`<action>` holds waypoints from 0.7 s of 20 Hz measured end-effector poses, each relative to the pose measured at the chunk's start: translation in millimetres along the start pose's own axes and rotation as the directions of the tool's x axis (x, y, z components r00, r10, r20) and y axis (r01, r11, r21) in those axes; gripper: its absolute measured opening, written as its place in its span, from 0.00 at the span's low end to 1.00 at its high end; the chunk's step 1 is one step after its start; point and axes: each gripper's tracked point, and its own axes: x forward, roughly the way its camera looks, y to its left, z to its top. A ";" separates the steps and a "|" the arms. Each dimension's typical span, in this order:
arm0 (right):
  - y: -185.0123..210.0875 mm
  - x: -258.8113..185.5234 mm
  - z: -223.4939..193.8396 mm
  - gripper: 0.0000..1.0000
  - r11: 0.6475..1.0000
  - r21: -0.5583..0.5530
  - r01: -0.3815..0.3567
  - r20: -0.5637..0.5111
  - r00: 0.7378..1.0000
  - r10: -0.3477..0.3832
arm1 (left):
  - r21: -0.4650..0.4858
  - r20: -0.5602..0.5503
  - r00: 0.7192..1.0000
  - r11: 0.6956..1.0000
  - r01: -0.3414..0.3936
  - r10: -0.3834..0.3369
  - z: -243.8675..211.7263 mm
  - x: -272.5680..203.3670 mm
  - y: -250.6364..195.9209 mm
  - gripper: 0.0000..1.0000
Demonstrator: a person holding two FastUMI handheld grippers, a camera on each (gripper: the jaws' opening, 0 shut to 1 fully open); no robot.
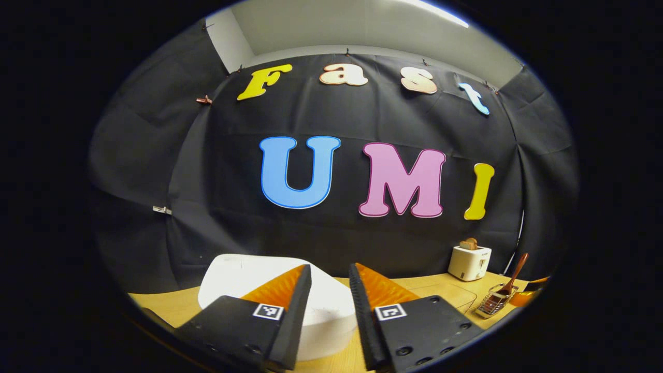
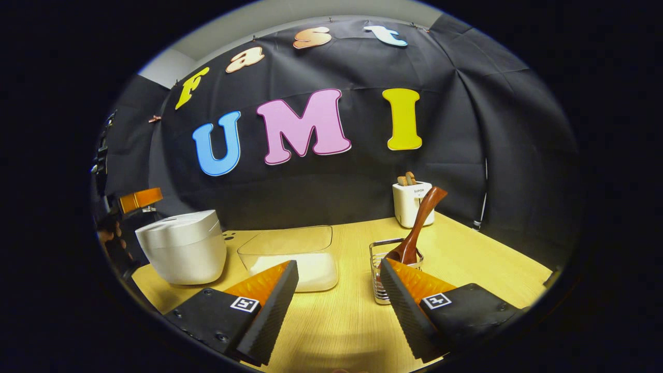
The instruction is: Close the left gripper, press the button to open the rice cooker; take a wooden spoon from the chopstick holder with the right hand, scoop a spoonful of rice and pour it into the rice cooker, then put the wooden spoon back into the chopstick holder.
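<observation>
The white rice cooker (image 1: 243,274) sits with its lid down just beyond and below my left gripper (image 1: 330,267), whose fingers stand a narrow gap apart with nothing between them. In the right gripper view the cooker (image 2: 181,248) is at the left of the table. A wooden spoon (image 2: 422,217) leans upright in the wire chopstick holder (image 2: 380,280), just behind the right finger of my right gripper (image 2: 339,264), which is wide open and empty. A clear container (image 2: 290,243) with white rice (image 2: 316,274) lies between the cooker and the holder. The left gripper view has the spoon (image 1: 518,269) far right.
A white toaster (image 2: 412,202) with bread in it stands at the back by the cloth wall, also seen in the left gripper view as the toaster (image 1: 470,261). A hand (image 2: 111,235) shows behind the cooker at the far left. The wooden table (image 2: 466,259) carries all of this.
</observation>
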 end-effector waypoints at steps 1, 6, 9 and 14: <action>1.0 1.2 -0.1 0.98 1.000 0.001 0.001 -0.001 1.000 -0.001 | -0.004 0.000 1.000 1.000 -0.010 0.010 2.2 7.5 10.3 0.47; 10.9 3.0 -2.1 0.98 1.000 -0.005 -0.023 -0.002 1.000 0.023 | -0.034 -0.159 0.987 0.999 -0.020 0.015 -21.2 40.5 33.6 0.05; 6.0 3.4 -2.8 0.98 1.000 0.000 -0.018 -0.002 1.000 0.018 | 0.039 -0.305 0.947 0.995 -0.088 0.096 -57.7 51.1 58.3 0.05; -5.1 6.2 -7.6 0.98 0.998 0.058 -0.003 -0.002 1.000 0.003 | 0.087 -0.386 0.915 0.992 -0.094 0.121 -71.3 59.1 58.7 0.05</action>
